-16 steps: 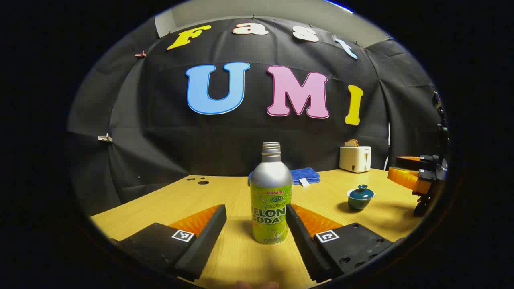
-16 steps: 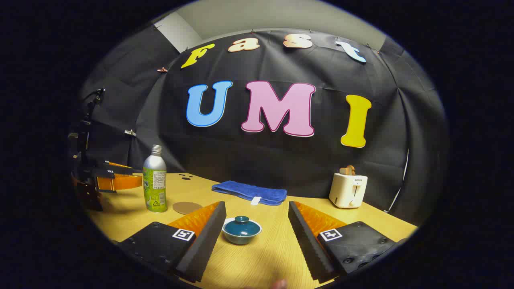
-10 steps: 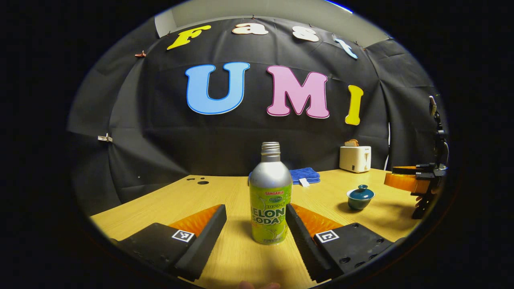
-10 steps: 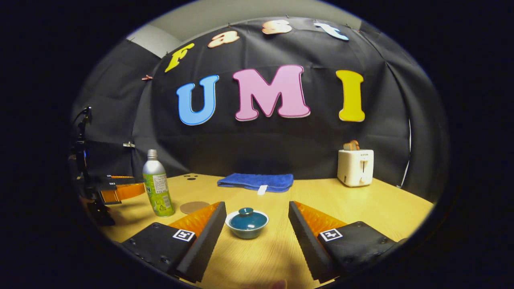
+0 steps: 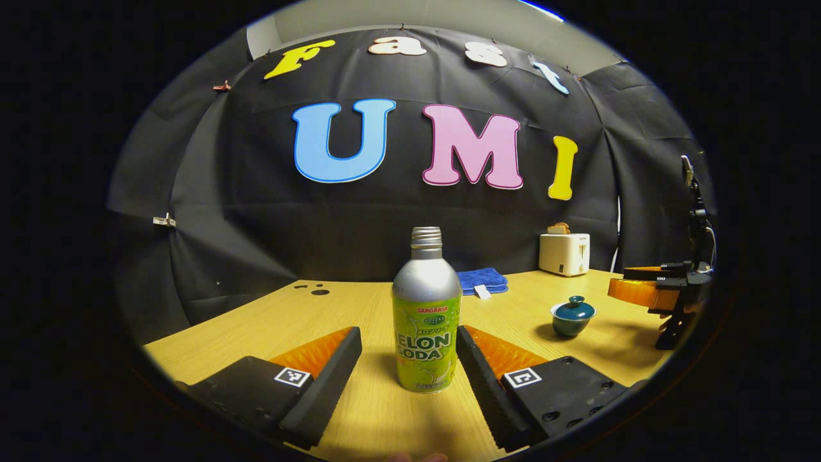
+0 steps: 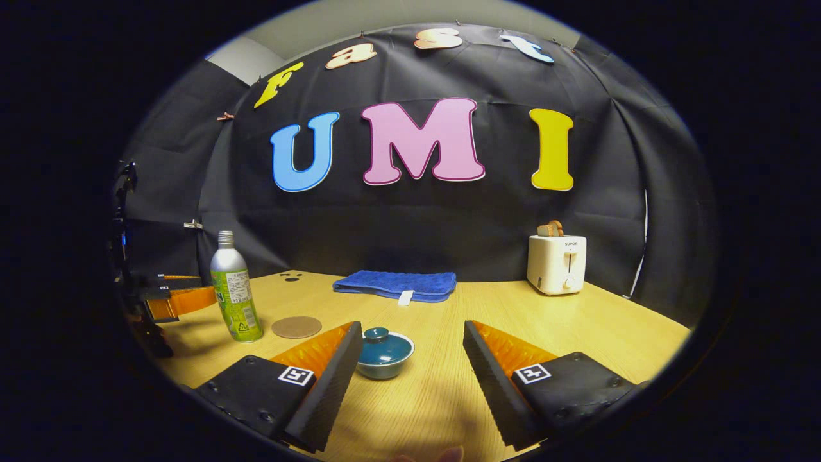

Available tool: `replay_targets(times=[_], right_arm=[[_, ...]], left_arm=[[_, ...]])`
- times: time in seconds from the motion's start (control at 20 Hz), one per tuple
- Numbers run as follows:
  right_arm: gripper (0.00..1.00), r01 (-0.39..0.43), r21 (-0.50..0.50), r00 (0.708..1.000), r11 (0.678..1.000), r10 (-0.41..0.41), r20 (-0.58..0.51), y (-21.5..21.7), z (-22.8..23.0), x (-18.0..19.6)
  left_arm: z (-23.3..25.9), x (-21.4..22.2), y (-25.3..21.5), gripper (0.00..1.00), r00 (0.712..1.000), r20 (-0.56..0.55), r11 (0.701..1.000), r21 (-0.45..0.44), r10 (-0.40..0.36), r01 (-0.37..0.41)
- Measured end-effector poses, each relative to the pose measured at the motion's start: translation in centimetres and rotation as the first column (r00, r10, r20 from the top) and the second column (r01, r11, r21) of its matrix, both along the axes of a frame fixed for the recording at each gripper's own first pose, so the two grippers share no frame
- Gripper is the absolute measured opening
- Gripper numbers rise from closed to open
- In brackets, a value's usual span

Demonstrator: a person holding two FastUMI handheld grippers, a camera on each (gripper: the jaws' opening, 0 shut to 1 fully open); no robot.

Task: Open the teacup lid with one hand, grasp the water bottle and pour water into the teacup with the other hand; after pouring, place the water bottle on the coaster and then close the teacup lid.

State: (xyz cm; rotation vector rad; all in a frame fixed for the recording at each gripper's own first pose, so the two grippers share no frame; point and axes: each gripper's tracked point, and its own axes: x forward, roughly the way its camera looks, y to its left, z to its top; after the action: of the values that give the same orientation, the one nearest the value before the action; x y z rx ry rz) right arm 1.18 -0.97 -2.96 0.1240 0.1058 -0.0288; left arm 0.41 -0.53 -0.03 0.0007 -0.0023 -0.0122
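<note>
The silver and green water bottle [image 5: 426,321] stands upright on the wooden table, uncapped, between the open fingers of my left gripper [image 5: 408,340]; neither pad touches it. The teal teacup [image 5: 573,316] with its lid on sits to the right, near my right gripper [image 5: 648,289]. In the right gripper view, the teacup [image 6: 384,351] with its knobbed lid [image 6: 376,333] sits just ahead of my open right gripper [image 6: 410,337], close to the left finger. The bottle [image 6: 234,295] stands far left, with the round brown coaster [image 6: 296,326] beside it and my left gripper [image 6: 176,298] behind it.
A folded blue towel [image 6: 397,284] lies at the back of the table [image 6: 609,333]. A white toaster [image 6: 557,264] with bread in it stands at the back right. Two dark holes [image 5: 319,291] mark the tabletop at the back left.
The right gripper has swung and levelled out, so the teacup now sits lower and closer to its left finger. The left gripper has shifted slightly; the bottle stays put between its fingers.
</note>
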Motion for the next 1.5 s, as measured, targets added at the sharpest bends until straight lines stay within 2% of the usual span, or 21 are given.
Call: replay_targets(times=[0.1,0.3,0.5,0.65,0.9,1.0,1.05,1.1,1.25,1.35,1.4,1.5], right_arm=[[0.97,-0.028,0.002,1.000,1.000,0.028,-0.011,0.4,-0.4,0.7],[0.98,-0.080,-0.071,0.993,0.994,0.073,-0.092,1.1,-1.7,2.8],[0.92,-0.132,-0.072,0.984,0.989,0.122,-0.127,2.7,-2.3,4.8],[0.76,-0.160,-0.059,0.974,0.985,0.148,-0.174,3.3,-3.3,5.8],[0.68,-0.182,-0.069,0.965,0.981,0.165,-0.204,4.0,-3.9,6.4],[0.54,-0.181,-0.055,0.964,0.982,0.166,-0.209,3.9,-3.9,6.5],[0.39,-0.181,-0.047,0.963,0.982,0.168,-0.209,4.0,-4.0,6.3],[0.34,-0.182,-0.045,0.964,0.982,0.169,-0.203,4.0,-3.9,6.4],[0.29,-0.145,-0.060,0.978,0.988,0.134,-0.157,3.5,-2.9,6.2],[0.29,-0.124,-0.061,0.984,0.990,0.115,-0.134,2.9,-2.5,5.7],[0.33,-0.116,-0.052,0.986,0.992,0.108,-0.130,2.7,-2.4,5.3],[0.24,-0.097,-0.019,0.990,0.995,0.095,-0.105,2.2,-2.0,4.2]], left_arm=[[0.0,0.0,0.0,0.94,1.000,0.001,1.000,0.000,0.000,0.000],[-0.1,0.1,0.0,0.94,1.000,0.000,1.000,0.000,0.000,0.000],[0.1,0.1,0.0,0.94,1.000,0.000,1.000,0.000,0.000,0.000],[0.1,0.1,0.0,0.94,1.000,0.001,1.000,0.000,0.000,0.000],[0.1,0.0,0.0,0.94,1.000,-0.001,1.000,0.000,0.000,0.000],[0.1,0.0,-0.1,0.94,1.000,0.000,1.000,0.000,0.001,-0.001],[0.2,0.1,-0.1,0.94,1.000,-0.001,1.000,0.000,0.001,-0.001],[0.1,0.0,-0.1,0.94,1.000,0.000,1.000,0.000,0.001,-0.001],[0.2,0.1,-0.1,0.94,1.000,-0.001,1.000,-0.001,0.001,-0.001],[0.2,0.1,0.0,0.94,1.000,0.000,1.000,-0.001,-0.001,0.001],[0.1,0.1,-0.2,0.94,1.000,-0.001,1.000,-0.001,-0.004,0.004],[0.1,0.4,-0.5,0.94,1.000,-0.001,1.000,0.000,-0.013,0.013]])
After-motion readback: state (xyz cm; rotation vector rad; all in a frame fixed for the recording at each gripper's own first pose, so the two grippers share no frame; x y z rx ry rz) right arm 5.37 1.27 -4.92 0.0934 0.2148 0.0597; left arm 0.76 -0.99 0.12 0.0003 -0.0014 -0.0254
